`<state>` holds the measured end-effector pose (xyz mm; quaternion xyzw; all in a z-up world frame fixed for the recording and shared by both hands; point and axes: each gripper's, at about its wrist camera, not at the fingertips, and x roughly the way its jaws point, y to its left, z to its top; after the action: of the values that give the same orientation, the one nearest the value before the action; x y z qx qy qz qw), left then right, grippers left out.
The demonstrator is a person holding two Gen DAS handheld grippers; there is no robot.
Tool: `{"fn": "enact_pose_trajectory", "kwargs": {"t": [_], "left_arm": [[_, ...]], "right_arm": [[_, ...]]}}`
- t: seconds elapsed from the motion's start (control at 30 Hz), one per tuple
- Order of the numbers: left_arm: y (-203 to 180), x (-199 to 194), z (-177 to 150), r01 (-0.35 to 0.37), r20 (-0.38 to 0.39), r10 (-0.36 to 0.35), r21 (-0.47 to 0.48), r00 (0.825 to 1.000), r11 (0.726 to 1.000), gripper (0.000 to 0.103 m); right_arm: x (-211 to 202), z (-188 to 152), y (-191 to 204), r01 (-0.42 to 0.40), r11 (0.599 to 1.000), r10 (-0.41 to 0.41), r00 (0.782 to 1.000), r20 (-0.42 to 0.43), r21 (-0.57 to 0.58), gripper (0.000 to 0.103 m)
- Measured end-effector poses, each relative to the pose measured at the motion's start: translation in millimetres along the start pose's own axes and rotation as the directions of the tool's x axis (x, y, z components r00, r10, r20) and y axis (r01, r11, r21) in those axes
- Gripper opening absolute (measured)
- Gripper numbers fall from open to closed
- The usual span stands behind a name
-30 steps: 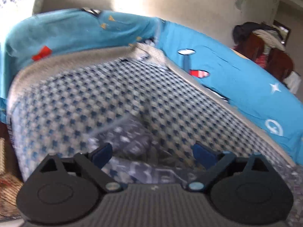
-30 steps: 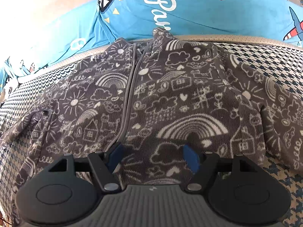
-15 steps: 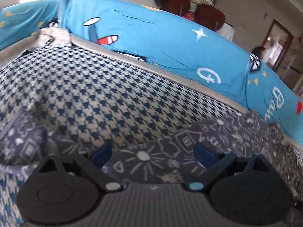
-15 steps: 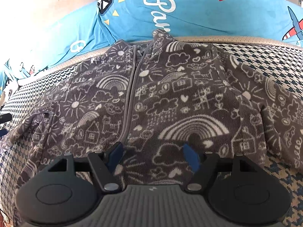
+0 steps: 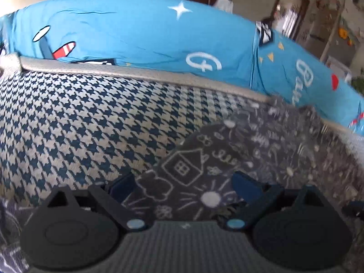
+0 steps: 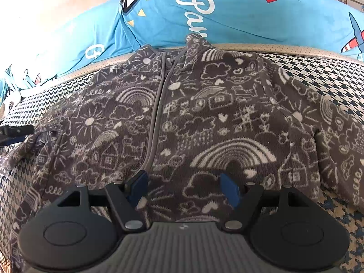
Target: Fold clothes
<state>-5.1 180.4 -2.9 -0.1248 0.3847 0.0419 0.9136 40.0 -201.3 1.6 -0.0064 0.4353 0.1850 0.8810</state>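
A dark grey fleece jacket (image 6: 204, 118) with white doodle print and a zip lies spread flat, front up, on the houndstooth sofa seat (image 6: 329, 75). My right gripper (image 6: 184, 188) hovers open over the jacket's lower front, just right of the zip, with nothing pinched. My left gripper (image 5: 182, 184) is over the jacket's left sleeve (image 5: 193, 170). Its jaws stand wide apart and the sleeve cloth lies under and between them, unpinched. The left gripper's tip (image 6: 13, 133) also shows at the left edge of the right wrist view, beside the sleeve end.
Blue printed cushions (image 6: 227, 18) (image 5: 136, 34) line the back of the sofa behind a beige piped edge (image 5: 136, 75). Bare houndstooth seat (image 5: 79, 125) lies to the left of the sleeve. A doorway and room clutter (image 5: 291, 13) show far behind.
My left gripper has swung and rolled from the bare seat and sofa corner onto the jacket's left sleeve, and now shows in the right wrist view. The right gripper and jacket body have not moved.
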Motion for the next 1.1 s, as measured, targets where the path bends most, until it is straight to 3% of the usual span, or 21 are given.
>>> {"fn": "enact_pose_trajectory", "kwargs": {"t": [0.37,0.47,0.6,0.73,0.87,1.0,1.1], "left_arm": [[3,29,7,0.026,-0.041,-0.025,0.007,0.999,1.000,0.096],[-2,33,9,0.042,-0.037,-0.041,0.018,0.998,0.999,0.086],[-10,36,11,0.065,-0.026,-0.064,0.039,0.998,0.997,0.053],[-21,38,10,0.032,-0.001,-0.032,0.073,0.999,0.997,0.027],[-32,40,13,-0.022,0.033,0.020,0.087,0.999,0.996,0.022],[-43,34,29,-0.077,0.116,0.067,0.081,0.991,0.994,0.020],[-45,26,45,-0.052,0.165,0.049,0.017,0.985,0.998,0.020]], "right_arm": [[1,0,3,0.007,1.000,-0.007,1.000,-0.003,-0.029,0.071],[1,0,3,0.010,0.999,-0.010,1.000,-0.001,-0.037,0.072],[2,0,4,0.012,0.999,-0.012,1.000,-0.001,-0.040,0.072],[2,0,4,0.012,0.999,-0.012,1.000,-0.002,-0.039,0.072],[2,0,4,0.011,0.999,-0.011,1.000,-0.003,-0.035,0.072],[2,0,2,0.002,1.000,-0.002,1.000,-0.004,-0.026,0.072],[2,1,1,-0.001,1.000,0.001,1.000,-0.005,-0.024,0.072]]}}
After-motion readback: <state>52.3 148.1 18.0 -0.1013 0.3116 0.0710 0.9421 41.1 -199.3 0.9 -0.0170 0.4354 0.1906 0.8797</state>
